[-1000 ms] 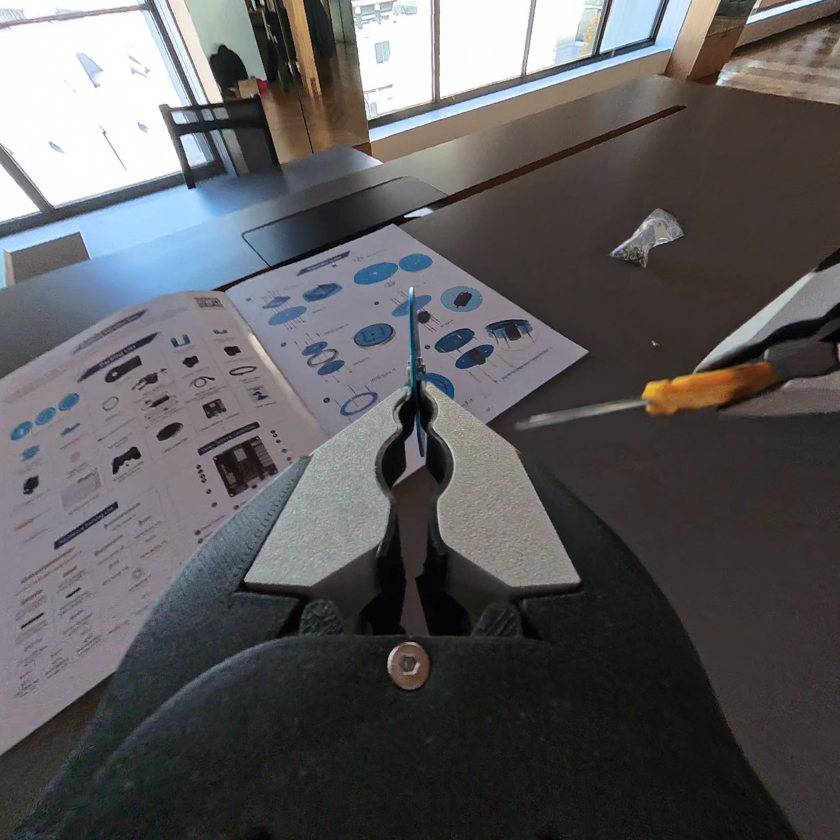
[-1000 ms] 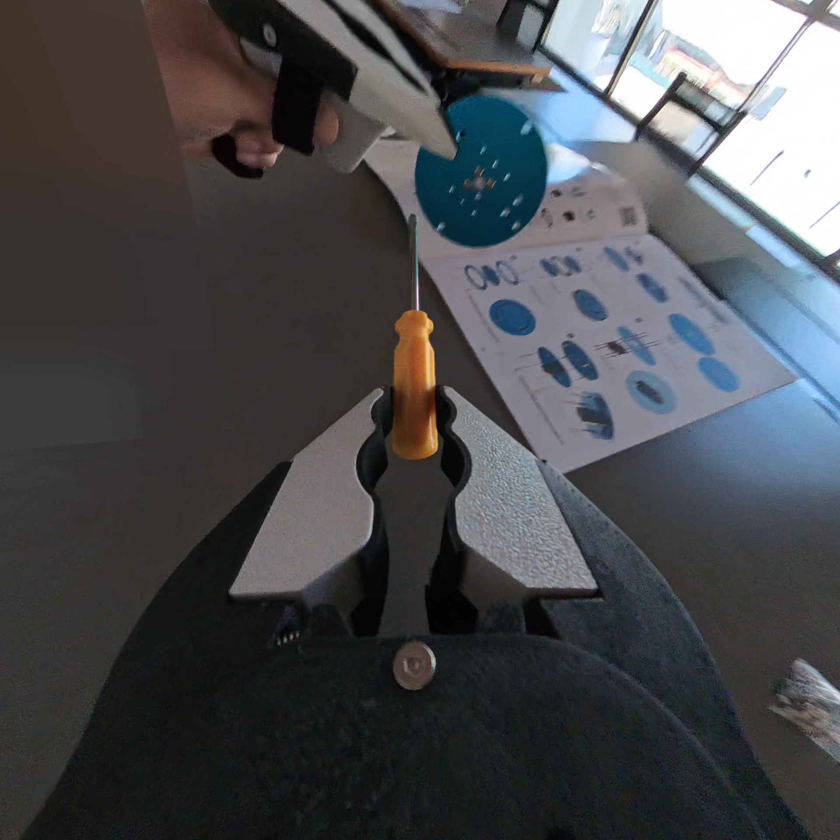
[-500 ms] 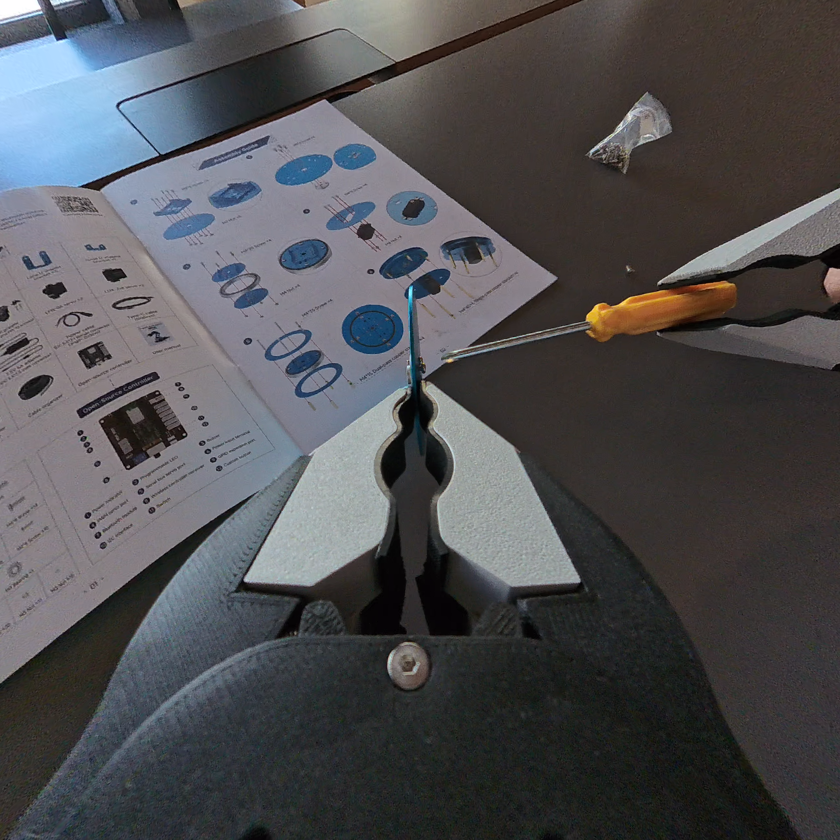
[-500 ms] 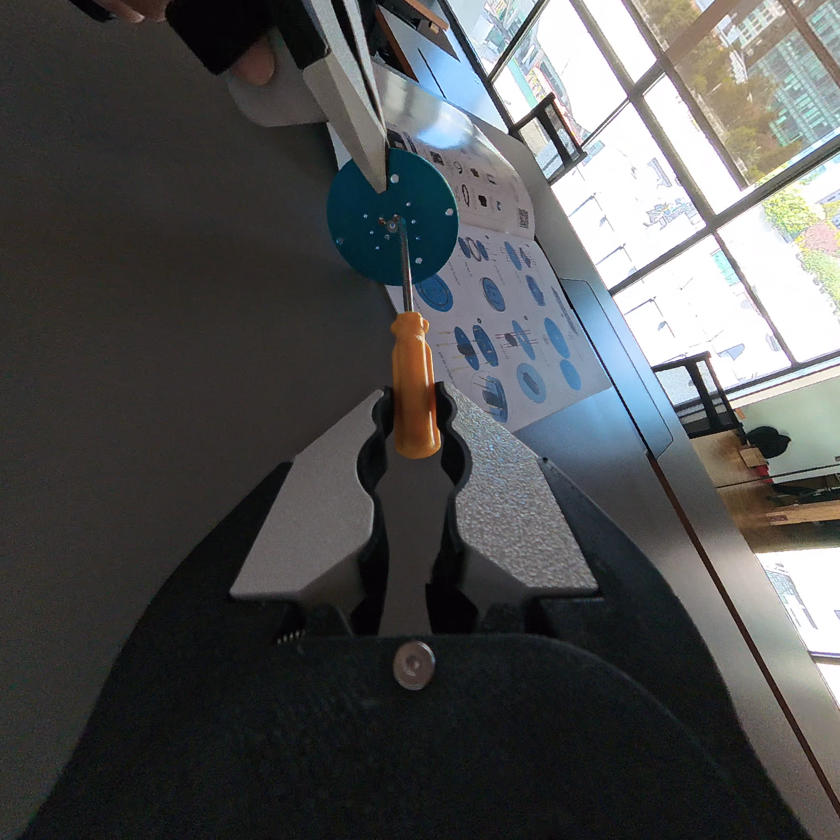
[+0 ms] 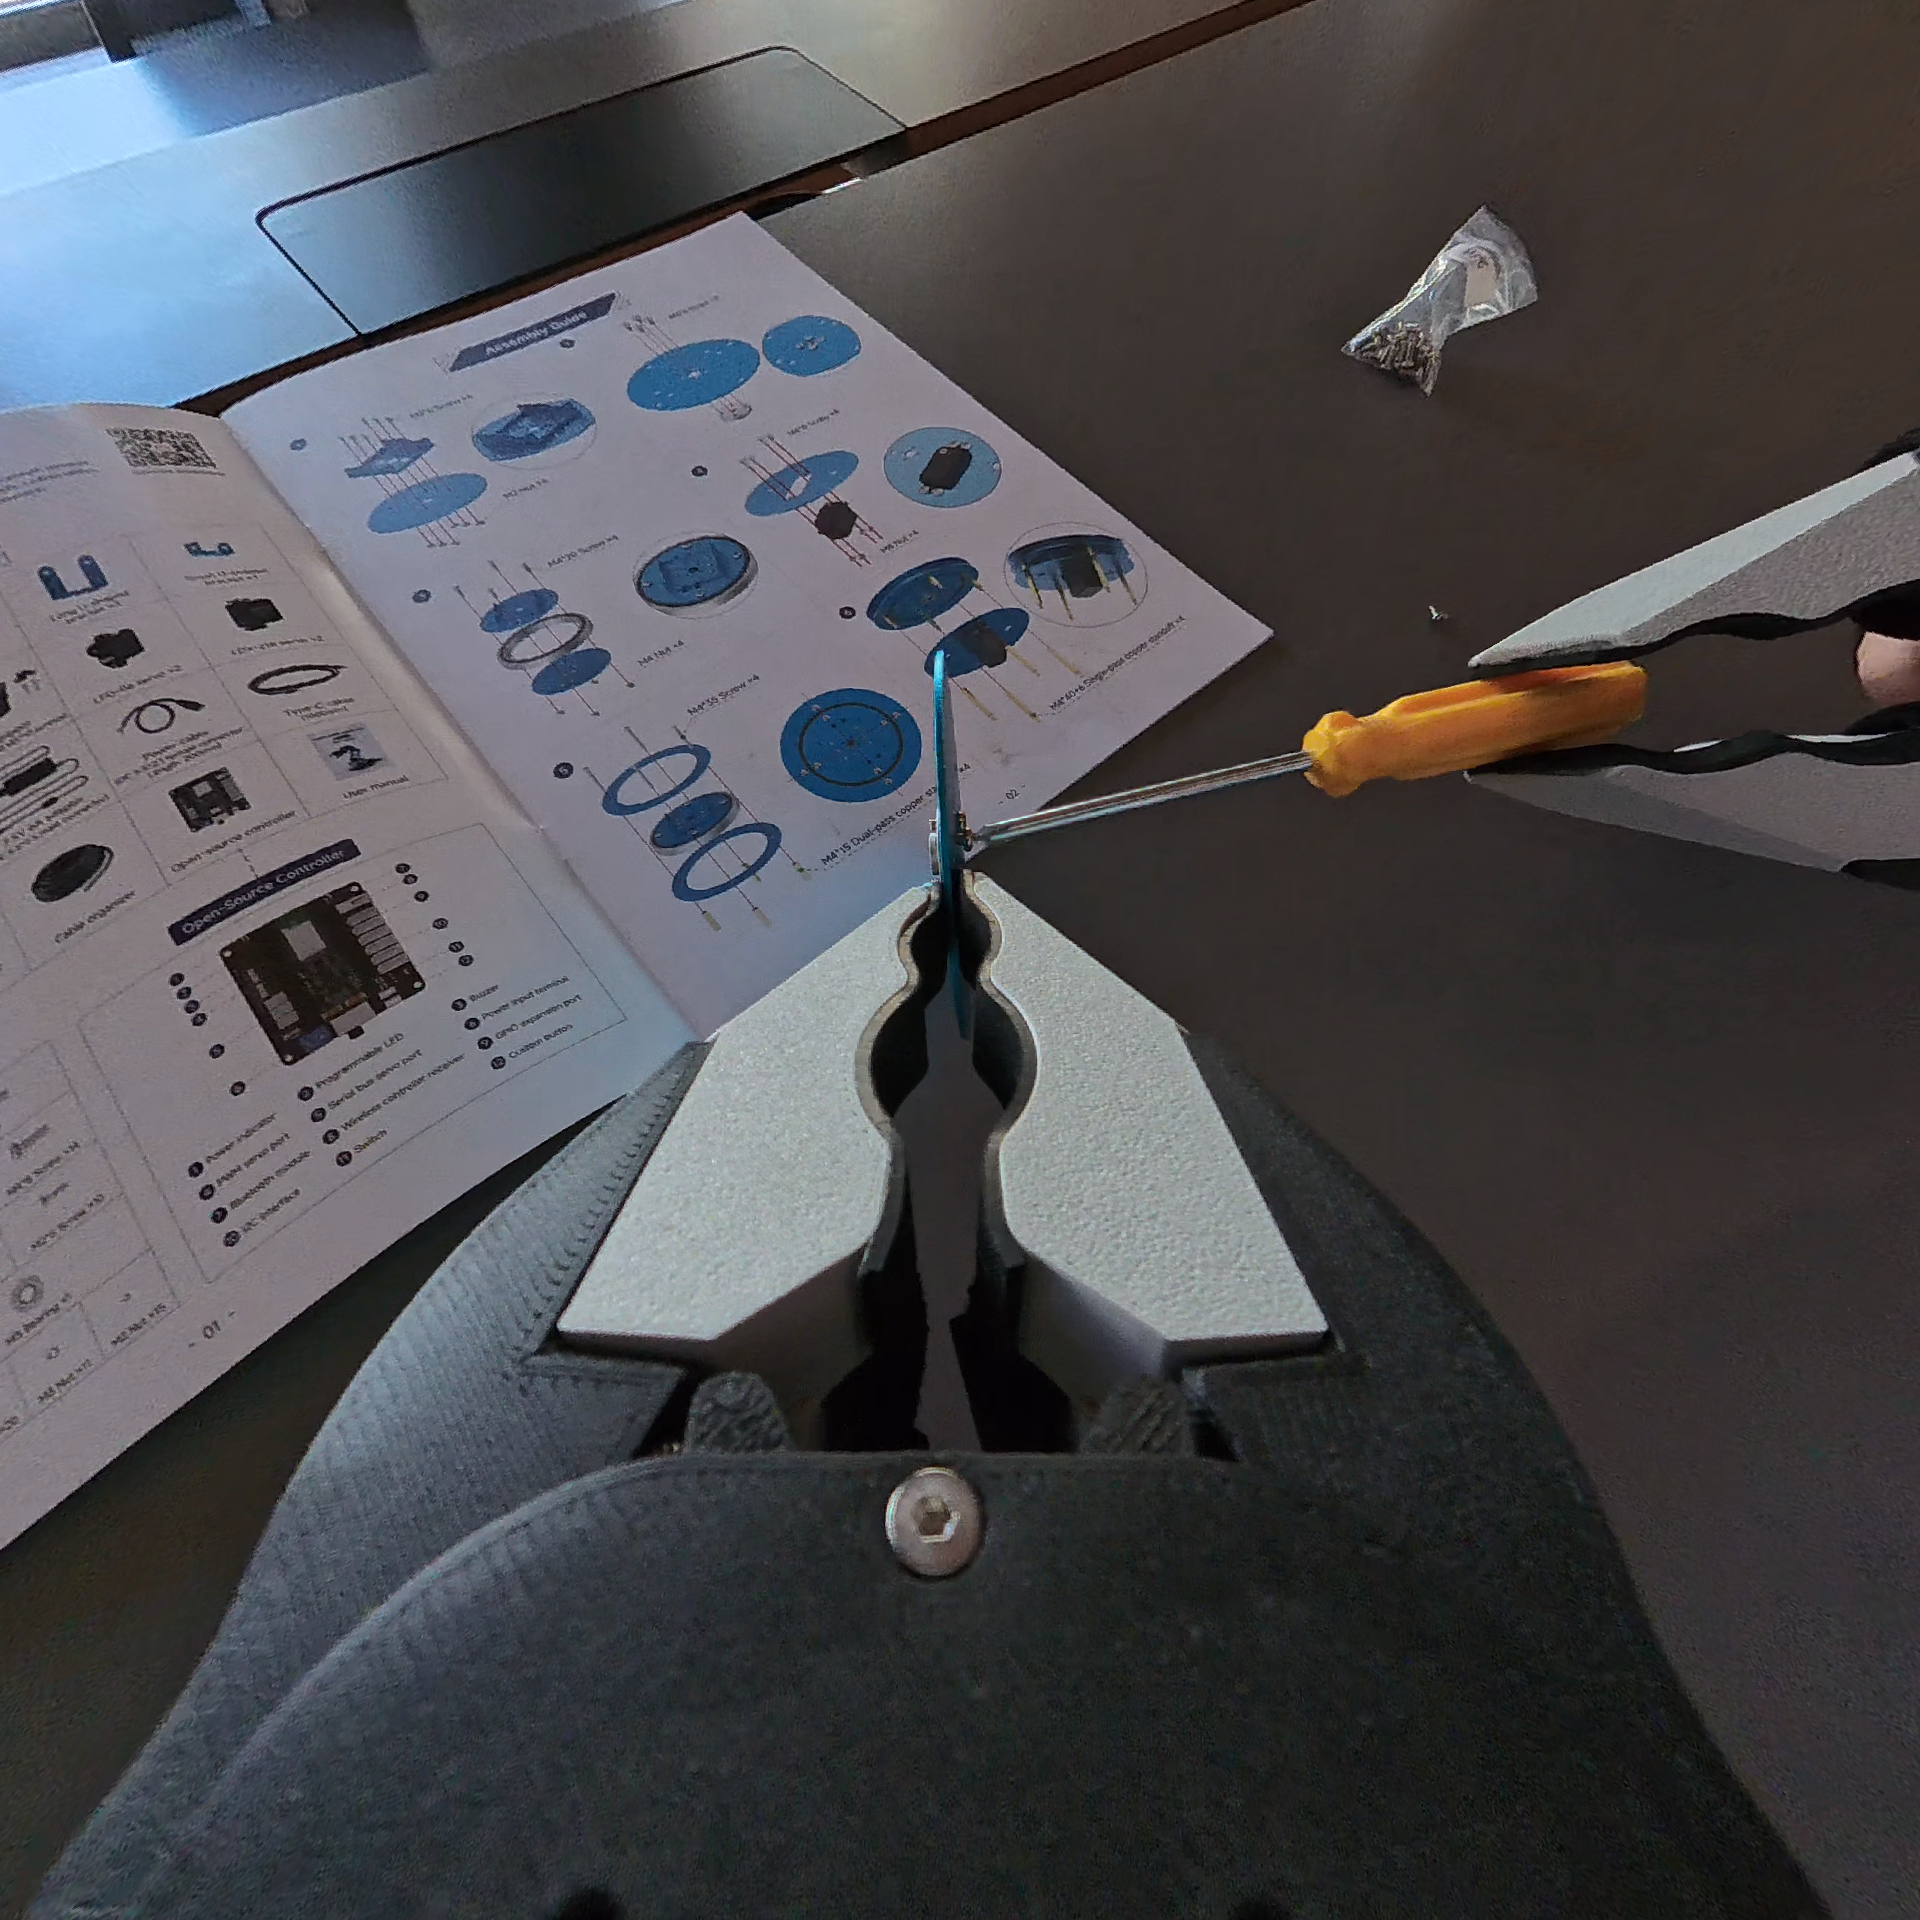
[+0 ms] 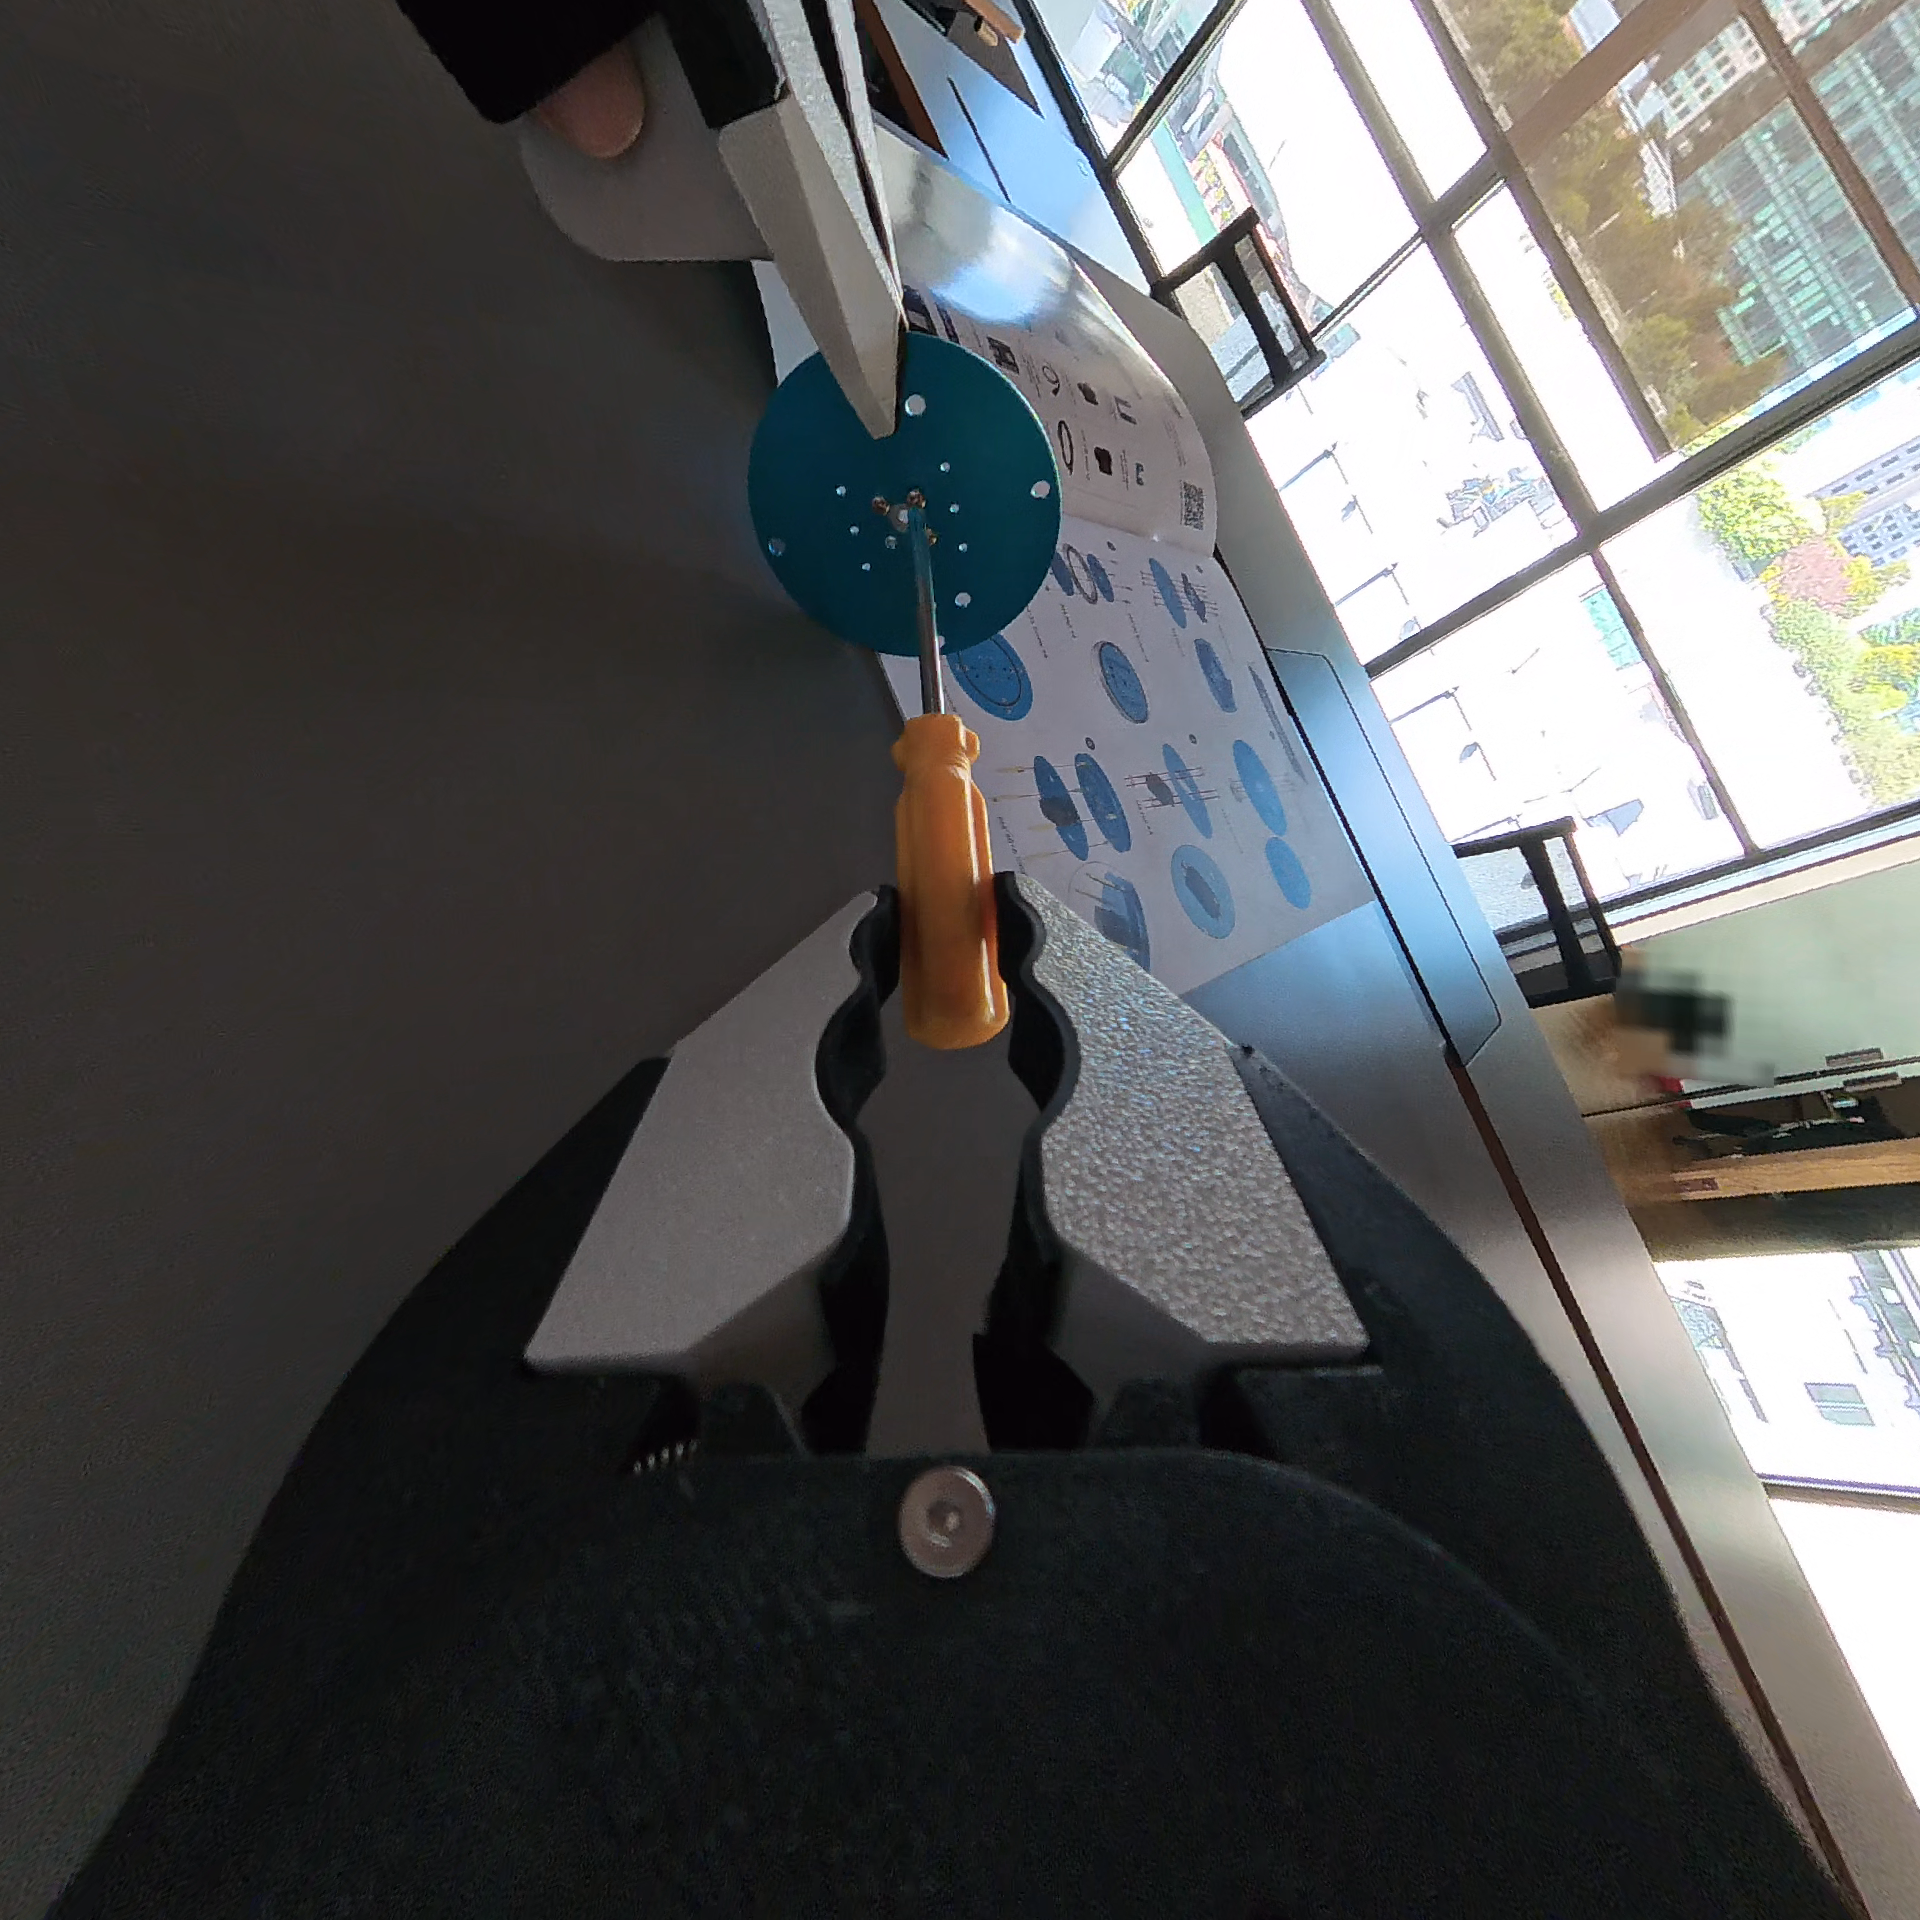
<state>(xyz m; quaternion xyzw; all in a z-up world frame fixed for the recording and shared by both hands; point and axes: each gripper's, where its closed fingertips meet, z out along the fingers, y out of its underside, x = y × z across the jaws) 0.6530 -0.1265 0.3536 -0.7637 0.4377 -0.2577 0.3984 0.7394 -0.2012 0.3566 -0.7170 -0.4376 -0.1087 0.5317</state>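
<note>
My left gripper point(image 5: 945, 894) is shut on a thin blue round plate point(image 5: 945, 758), held on edge above the dark table; the plate's face with small holes shows in the right wrist view point(image 6: 831, 488). My right gripper point(image 6: 940, 904) is shut on the handle of an orange screwdriver point(image 6: 945, 862). Its metal shaft reaches to a small screw near the plate's centre point(image 6: 912, 507), and the tip touches it. In the left wrist view the screwdriver point(image 5: 1455, 727) comes in from the right, held by the right gripper point(image 5: 1496, 717). The left gripper also shows in the right wrist view point(image 6: 878, 416).
An open instruction booklet point(image 5: 436, 790) lies on the dark table point(image 5: 1455, 1143) to the left. A small clear bag of screws point(image 5: 1444, 301) lies at the far right, with one loose screw point(image 5: 1438, 614) nearer. Large windows point(image 6: 1610, 416) stand beyond the table. The left gripper's tips are roughly 12 centimetres from the right gripper's.
The screwdriver has swung in from the right until its tip meets the screw at the plate's centre. Both grippers have tilted downward and stayed shut.
</note>
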